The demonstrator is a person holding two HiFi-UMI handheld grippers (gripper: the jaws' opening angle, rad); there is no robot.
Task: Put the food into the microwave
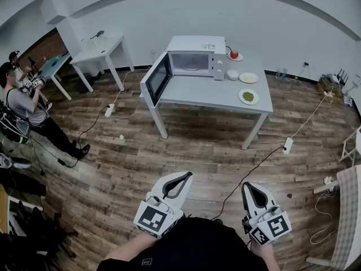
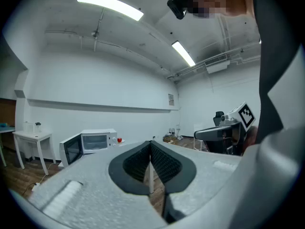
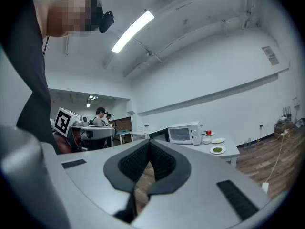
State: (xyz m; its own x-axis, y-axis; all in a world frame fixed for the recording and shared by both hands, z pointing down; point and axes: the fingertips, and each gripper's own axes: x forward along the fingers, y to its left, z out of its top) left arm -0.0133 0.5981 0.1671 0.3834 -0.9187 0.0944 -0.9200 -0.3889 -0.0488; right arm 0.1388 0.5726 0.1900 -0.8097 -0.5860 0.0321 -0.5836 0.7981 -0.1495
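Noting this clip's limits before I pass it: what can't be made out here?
- Inside of the microwave: head view, too distant to tell whether it is empty.
- The green food on the front plate: too small in every view to identify.
- Contents of the white bowl: head view, too small, hidden by its rim.

The microwave [image 1: 194, 55] is white, its table [image 1: 208, 92] pale grey, the round fruit [image 1: 234, 54] red, the plated food [image 1: 248, 96] green, and the plank floor [image 1: 186, 151] streaky brown.

The walls [image 1: 293, 27] are white. The floor [image 1: 186, 151] is brown wood, with cables [image 1: 256, 168] lying on it. A grey worktop [image 1: 197, 93] stands near the far wall. A small white table [image 1: 102, 47] stands to its left. Long lights [image 2: 109, 5] shine on the ceiling.
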